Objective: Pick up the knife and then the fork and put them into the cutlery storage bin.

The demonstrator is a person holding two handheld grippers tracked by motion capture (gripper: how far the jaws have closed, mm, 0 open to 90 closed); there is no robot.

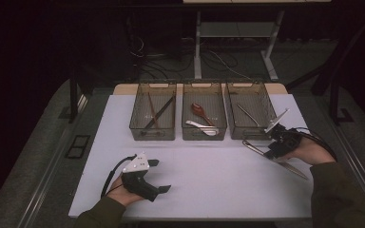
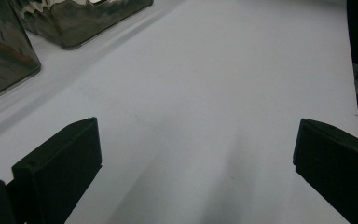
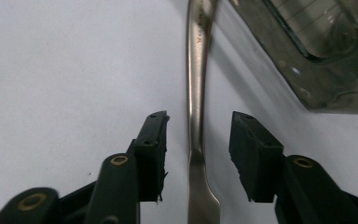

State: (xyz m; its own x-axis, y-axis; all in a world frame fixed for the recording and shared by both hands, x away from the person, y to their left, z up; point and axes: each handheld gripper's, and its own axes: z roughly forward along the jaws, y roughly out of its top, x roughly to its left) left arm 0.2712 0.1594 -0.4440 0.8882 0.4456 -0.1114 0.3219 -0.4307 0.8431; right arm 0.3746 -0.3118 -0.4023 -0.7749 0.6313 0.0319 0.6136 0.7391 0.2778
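Note:
A long metal utensil [image 1: 292, 169] lies slanted on the white table [image 1: 209, 180], just in front of the right-hand bin [image 1: 241, 133]. My right gripper [image 1: 271, 151] is down over its middle. In the right gripper view the slim handle [image 3: 196, 70] runs between the two pads [image 3: 154, 140], with a gap on each side, so the right gripper [image 3: 198, 135] is open around it. My left gripper [image 1: 160, 175] rests near the table's front left, wide open. In the left gripper view bare table lies between the tips of the left gripper [image 2: 196, 158].
Three clear bins stand in a row at the back. The left bin [image 1: 152, 134] holds chopsticks [image 1: 158, 114], the middle bin [image 1: 204, 135] a red spoon [image 1: 198, 109] and a white spoon [image 1: 202, 127], the right one a metal utensil [image 1: 247, 114]. The table's right edge is close to my right hand.

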